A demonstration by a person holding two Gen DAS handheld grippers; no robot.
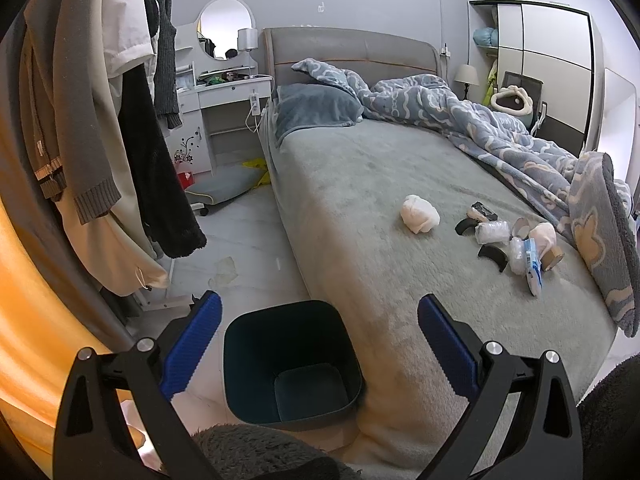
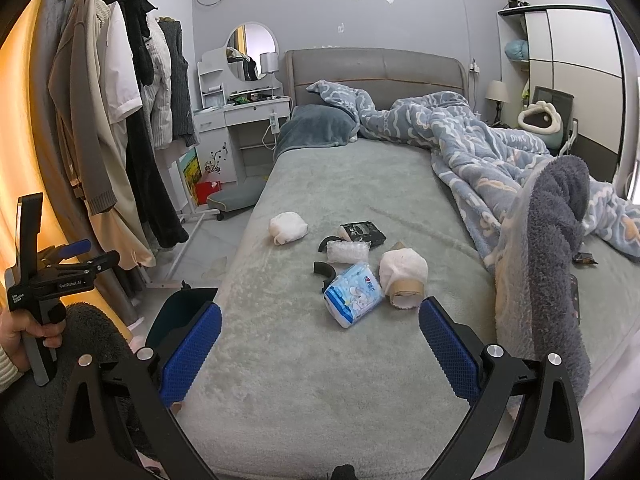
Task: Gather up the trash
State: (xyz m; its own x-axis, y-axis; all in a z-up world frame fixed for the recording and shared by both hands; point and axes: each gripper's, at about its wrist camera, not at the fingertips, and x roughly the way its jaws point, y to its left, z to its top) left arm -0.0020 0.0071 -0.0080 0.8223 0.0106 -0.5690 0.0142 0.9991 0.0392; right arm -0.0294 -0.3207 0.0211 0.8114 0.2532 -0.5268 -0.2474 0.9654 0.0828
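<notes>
Trash lies scattered on the grey bed: a crumpled white wad, a blue tissue pack, a tape roll under white paper, a bubble-wrap roll, a black wrapper and black curved scraps. A dark teal bin stands on the floor at the bed's foot corner. My left gripper hangs open right above the bin. My right gripper is open over the bed, just short of the tissue pack. Both hold nothing.
A clothes rack with hanging coats stands left of the bin. A blue patterned duvet covers the bed's right side, with a grey blanket fold near my right gripper. A white dressing table and wardrobe stand behind.
</notes>
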